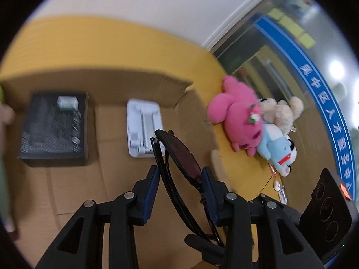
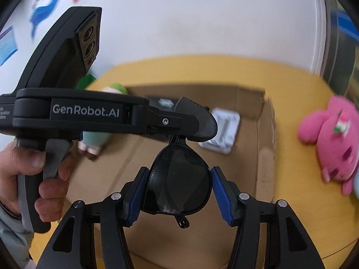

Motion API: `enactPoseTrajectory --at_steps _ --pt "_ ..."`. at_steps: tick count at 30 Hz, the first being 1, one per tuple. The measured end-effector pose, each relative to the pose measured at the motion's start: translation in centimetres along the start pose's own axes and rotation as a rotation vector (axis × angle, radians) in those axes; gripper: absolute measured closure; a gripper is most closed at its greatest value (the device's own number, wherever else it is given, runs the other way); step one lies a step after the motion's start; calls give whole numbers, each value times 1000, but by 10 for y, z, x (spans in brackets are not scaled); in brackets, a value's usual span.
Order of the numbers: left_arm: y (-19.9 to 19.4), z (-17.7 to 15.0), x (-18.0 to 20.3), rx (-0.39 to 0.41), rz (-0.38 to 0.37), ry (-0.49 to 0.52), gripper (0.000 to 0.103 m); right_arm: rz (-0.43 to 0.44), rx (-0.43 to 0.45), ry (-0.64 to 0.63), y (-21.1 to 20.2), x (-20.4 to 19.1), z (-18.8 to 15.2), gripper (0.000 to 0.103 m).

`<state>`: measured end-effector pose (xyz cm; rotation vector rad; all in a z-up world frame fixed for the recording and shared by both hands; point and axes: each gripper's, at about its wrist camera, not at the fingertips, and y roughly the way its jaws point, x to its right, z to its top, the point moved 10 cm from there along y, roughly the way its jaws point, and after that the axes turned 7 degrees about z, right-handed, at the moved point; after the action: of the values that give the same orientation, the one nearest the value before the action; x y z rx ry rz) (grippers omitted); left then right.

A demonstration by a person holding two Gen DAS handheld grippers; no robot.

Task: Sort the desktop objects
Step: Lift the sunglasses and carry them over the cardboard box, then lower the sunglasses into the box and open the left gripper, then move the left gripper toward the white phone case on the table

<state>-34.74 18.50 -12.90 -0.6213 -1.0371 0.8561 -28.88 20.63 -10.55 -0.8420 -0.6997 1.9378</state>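
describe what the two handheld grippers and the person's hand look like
Both grippers, left and right, are matte black plastic with angular hollowed finger arms, silver pivot rivets and ribbed blue pads. The left unit's body reads GenRobot.AI in white, with a three-lens module on top and a grey trigger. The hand is bare, with a pale grey sleeve cuff.

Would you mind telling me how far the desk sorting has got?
Done: a black box and a white stand lie in the cardboard box. In hand: both tools, left and right, are at the sunglasses above it. Left: the soft toys and earbuds sit on the yellow table.
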Motion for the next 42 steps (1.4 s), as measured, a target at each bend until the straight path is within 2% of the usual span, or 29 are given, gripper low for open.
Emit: enactPoseTrajectory --at_steps 5,12,18,22,23,25,28,30,32,33,34,35,36,38,42 --pt "48 -12 -6 -109 -39 -49 68 -21 -152 100 34 37 -22 48" --pt "74 -28 -4 -180 -30 -65 67 -138 -308 81 51 40 -50 49" --pt "78 -30 -4 -202 -24 -62 67 -165 -362 79 51 39 -59 49" --pt "71 -33 -5 -202 10 -46 67 -155 -335 88 42 32 -59 44" --pt "63 -32 -3 -184 15 -33 67 -148 -320 86 39 28 -58 41" --pt "44 -29 -2 -138 29 -3 67 -119 -267 86 25 18 -52 25" --pt "-8 -20 0 5 81 64 67 -189 -148 72 -9 14 -38 11" --pt "-49 -20 1 105 92 81 59 -193 -39 63 -43 4 -26 10" --pt "-98 -25 1 228 117 110 49 -194 82 51 -80 -6 -16 3" --pt "-130 -32 0 310 151 133 42 -198 125 47 -94 -12 -18 0" --pt "-149 -37 0 360 173 145 38 -203 180 35 -112 -22 -20 0" --pt "-168 -43 0 408 195 154 30 -210 237 20 -130 -33 -24 0" --pt "-188 -51 -1 458 224 162 24 -222 279 13 -134 -32 -24 0" --pt "-221 -71 0 540 282 179 23 -229 321 13 -132 -40 -17 0" --pt "-258 -119 2 621 398 213 23 -201 311 21 -137 -69 -56 0"
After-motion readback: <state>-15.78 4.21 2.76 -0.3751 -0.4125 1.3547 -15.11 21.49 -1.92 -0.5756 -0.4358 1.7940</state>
